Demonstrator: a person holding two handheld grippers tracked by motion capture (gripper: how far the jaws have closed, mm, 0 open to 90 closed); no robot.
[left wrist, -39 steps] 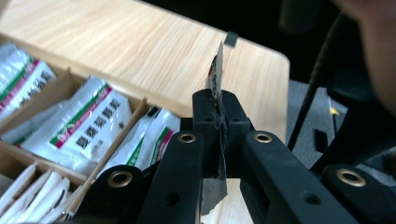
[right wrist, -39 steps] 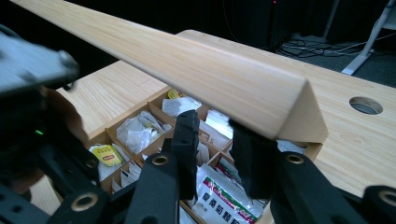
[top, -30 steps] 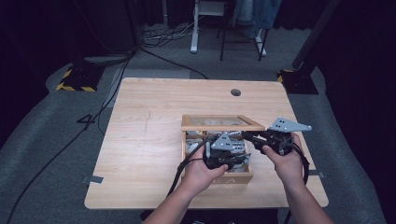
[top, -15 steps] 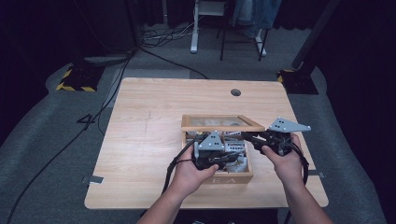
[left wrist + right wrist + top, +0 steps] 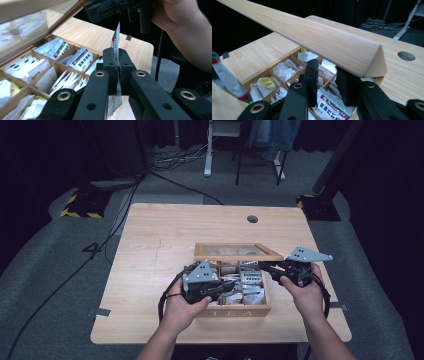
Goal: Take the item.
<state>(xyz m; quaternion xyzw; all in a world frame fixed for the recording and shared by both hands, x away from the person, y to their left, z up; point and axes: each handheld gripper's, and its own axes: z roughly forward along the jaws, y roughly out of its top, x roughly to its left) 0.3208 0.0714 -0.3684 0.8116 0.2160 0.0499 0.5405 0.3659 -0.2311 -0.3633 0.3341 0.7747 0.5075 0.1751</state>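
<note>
The table [image 5: 150,245] carried the wooden tea box [image 5: 235,310], its compartments packed with sachets. I had the glass-paned lid [image 5: 235,251] up, my right hand-held gripper [image 5: 267,266] at the lid's corner, one jaw tucked under the wooden frame, the other inside the box; whether it truly pinched the frame I couldn't tell. My left hand-held gripper [image 5: 116,61] was clamped tight on a tea sachet [image 5: 115,40], standing upright between the jaws above the box.
</note>
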